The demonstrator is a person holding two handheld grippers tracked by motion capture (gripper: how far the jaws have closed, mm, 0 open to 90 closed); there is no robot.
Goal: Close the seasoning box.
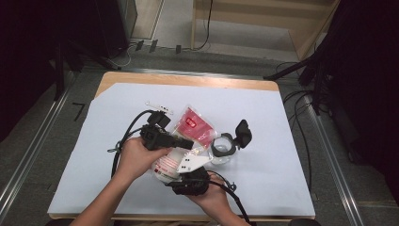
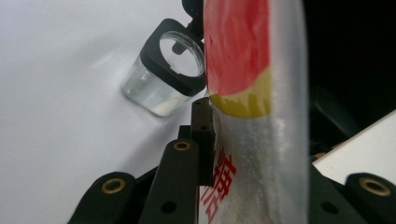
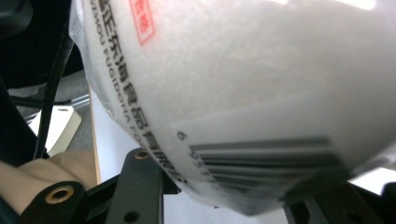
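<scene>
A clear plastic bag (image 1: 193,123) of white grains with a red label is lifted over the table's middle, held between both grippers. My left gripper (image 1: 188,143) comes in from the left and is shut on the bag's flat upper part (image 2: 252,93); one pad (image 2: 203,135) presses against the film. My right gripper (image 1: 188,181) is below it, shut on the bulging lower end (image 3: 243,79), where a barcode shows. A clear jar (image 1: 225,147) with a black rim stands just right of the bag, its flip lid (image 1: 243,133) open. The left gripper view looks into the jar's mouth (image 2: 163,79).
A white sheet (image 1: 263,113) covers most of the wooden table (image 1: 188,79). A small white strip (image 1: 157,107) lies behind the bag. Black cables (image 1: 124,136) trail from the grippers to the left and front. Dark stands flank the table on both sides.
</scene>
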